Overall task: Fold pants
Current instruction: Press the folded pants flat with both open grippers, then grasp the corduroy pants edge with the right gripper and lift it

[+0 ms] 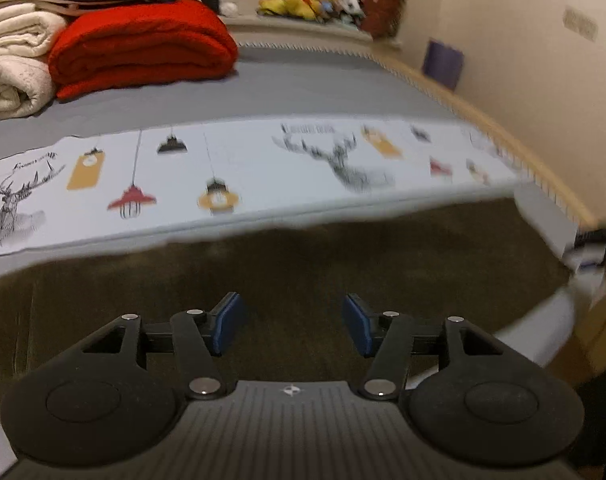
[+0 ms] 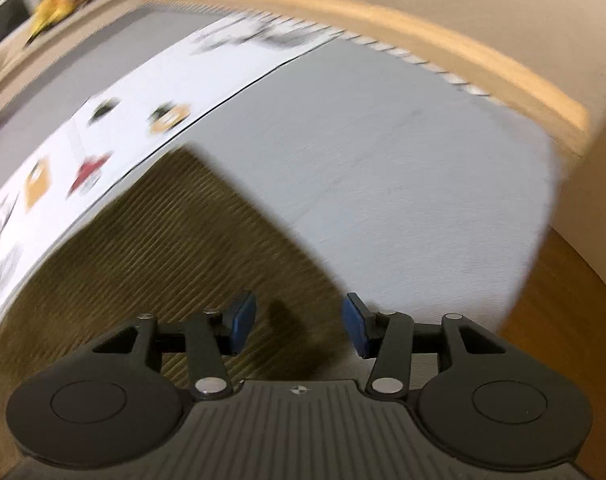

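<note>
Olive-brown corduroy pants (image 1: 303,264) lie flat on the bed and fill the lower half of the left wrist view. My left gripper (image 1: 293,322) hovers over them, open, with only the fabric visible between its blue pads (image 1: 227,322). In the right wrist view the same ribbed pants (image 2: 175,248) end in a straight edge running down to the right. My right gripper (image 2: 299,326) is open over that edge, nothing between its pads. Both views are motion-blurred.
The bed has a grey sheet (image 1: 303,84) with a white printed band (image 1: 243,176) just beyond the pants. A folded red blanket (image 1: 143,48) and cream blankets (image 1: 15,64) are stacked at the back left. Soft toys (image 1: 303,0), the wooden bed rail (image 2: 463,52) and the floor (image 2: 563,340) lie around.
</note>
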### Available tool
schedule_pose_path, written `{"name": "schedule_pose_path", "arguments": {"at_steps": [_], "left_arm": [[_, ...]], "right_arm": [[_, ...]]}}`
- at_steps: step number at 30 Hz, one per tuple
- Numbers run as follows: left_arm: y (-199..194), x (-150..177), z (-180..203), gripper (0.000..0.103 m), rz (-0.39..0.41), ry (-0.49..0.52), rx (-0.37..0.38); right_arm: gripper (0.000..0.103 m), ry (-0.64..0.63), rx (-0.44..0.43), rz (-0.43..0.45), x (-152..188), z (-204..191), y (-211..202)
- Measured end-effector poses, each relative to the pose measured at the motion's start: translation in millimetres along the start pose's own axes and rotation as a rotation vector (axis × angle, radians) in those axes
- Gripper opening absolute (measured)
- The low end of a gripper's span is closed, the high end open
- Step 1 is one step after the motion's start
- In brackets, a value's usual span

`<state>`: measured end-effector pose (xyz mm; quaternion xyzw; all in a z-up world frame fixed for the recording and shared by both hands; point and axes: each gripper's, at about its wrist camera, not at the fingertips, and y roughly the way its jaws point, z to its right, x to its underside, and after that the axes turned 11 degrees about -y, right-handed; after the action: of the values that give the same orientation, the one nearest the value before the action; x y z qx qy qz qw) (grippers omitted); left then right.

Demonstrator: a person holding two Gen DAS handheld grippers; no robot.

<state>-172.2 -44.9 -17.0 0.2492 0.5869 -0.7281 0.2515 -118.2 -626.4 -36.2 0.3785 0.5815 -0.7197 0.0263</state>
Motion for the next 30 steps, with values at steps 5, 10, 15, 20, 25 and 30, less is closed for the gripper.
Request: {"name": "schedule_pose_path", "arguments": {"at_steps": [5,10,15,20,25,30], "left_arm": [[17.4,11.4,2.6,0.062,-0.005,0.093,-0.032],[35.0,3.2,-16.0,0.062,-0.037,-0.017,-0.047],[35.4,-1.8,-13.0,0.062,-0.019,0.019,-0.040],[34.6,-3.9,-13.4,0.062,-0.008,0.026,-0.042],[29.0,-11.6,-23.3,0.062,0.008,-0.036,-0.045],[19.7,-15.8,-38.4,0.062,0.027,-0.096,-0.066]], "right_arm": [[0.067,0.207,-0.083,-0.053,6.3,33.6,12.9],[0.073,0.251,-0.129,-0.125,12.3,28.1,33.6],[0.053,0.228,-0.120,-0.099,9.0,13.1,40.1],[0.031,0.262,-0.135,-0.064,8.4,18.3,32.8],[0.028,0.241,-0.137,0.075,2.0,-5.8,-13.6],[0.027,-0.167,-0.143,0.394,14.2,-112.8,-109.5]]}}
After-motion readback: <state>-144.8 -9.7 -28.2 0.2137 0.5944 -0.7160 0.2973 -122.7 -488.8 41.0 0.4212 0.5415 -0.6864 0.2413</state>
